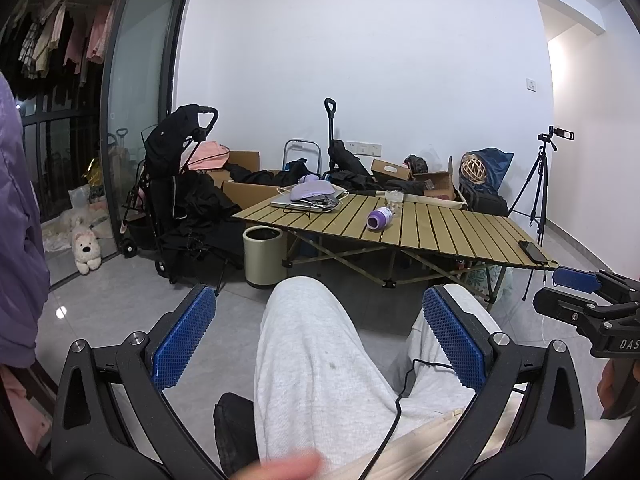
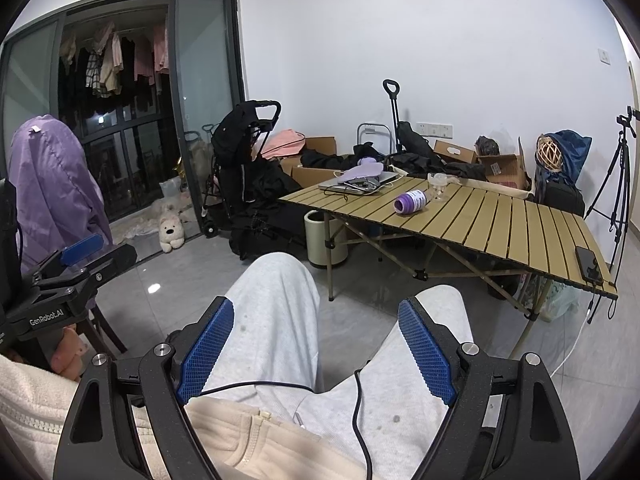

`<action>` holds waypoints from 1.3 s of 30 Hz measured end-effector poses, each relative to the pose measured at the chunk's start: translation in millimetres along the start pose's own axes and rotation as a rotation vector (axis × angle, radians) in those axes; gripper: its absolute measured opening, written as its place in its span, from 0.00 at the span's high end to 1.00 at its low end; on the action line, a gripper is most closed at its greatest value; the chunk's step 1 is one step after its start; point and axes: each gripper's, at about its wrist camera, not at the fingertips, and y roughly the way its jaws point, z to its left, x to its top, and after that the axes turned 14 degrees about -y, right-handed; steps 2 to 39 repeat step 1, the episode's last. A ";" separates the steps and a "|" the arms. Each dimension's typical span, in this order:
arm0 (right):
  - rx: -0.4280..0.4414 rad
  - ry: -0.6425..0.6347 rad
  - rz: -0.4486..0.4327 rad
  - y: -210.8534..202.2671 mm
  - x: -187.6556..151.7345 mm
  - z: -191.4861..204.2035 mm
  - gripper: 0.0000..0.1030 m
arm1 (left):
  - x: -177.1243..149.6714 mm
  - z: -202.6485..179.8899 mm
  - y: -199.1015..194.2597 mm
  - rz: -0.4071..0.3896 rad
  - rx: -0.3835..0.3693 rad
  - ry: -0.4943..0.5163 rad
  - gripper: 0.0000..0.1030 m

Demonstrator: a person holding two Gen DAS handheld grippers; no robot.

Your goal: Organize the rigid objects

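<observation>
From the left wrist camera, my left gripper (image 1: 319, 340) hangs over my lap with its blue ridged pads (image 1: 185, 336) spread wide and nothing between them but my grey-trousered knee (image 1: 304, 320); I judge I am seated and resting, not yet started. The slatted olive folding table (image 1: 452, 232) stands well ahead across the grey tiled floor. On it the purple cylindrical bottle with a white label (image 1: 379, 217) lies on its side, so it could roll, with a small clear glass jar (image 1: 393, 200) just behind it. A silver laptop under a lilac pouch (image 1: 310, 196) sits at the far left corner, and a black phone (image 1: 533, 251) lies at the near right edge, cabled there presumably to charge. All are far beyond my reach

From the right wrist camera, my right gripper (image 2: 316, 350) likewise rests above my lap, its pads parted and empty. The bottle (image 2: 412, 201) lies ahead and slightly right, well apart from it, and the phone (image 2: 588, 264) farther right. A cream round bin (image 2: 320, 240) stands beside the table leg
</observation>
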 end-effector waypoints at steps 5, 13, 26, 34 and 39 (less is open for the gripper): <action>0.000 -0.001 0.000 0.0 0.0 0.3 0.14 | -0.3 0.6 -0.1 0.000 -0.003 -0.002 0.00; 0.000 -0.001 0.000 0.0 0.0 0.3 0.14 | -0.3 0.6 -0.1 0.000 -0.003 -0.002 0.00; 0.000 -0.001 0.000 0.0 0.0 0.3 0.14 | -0.3 0.6 -0.1 0.000 -0.003 -0.002 0.00; 0.000 -0.001 0.000 0.0 0.0 0.3 0.14 | -0.3 0.6 -0.1 0.000 -0.003 -0.002 0.00; 0.000 -0.001 0.000 0.0 0.0 0.3 0.14 | -0.3 0.6 -0.1 0.000 -0.003 -0.002 0.00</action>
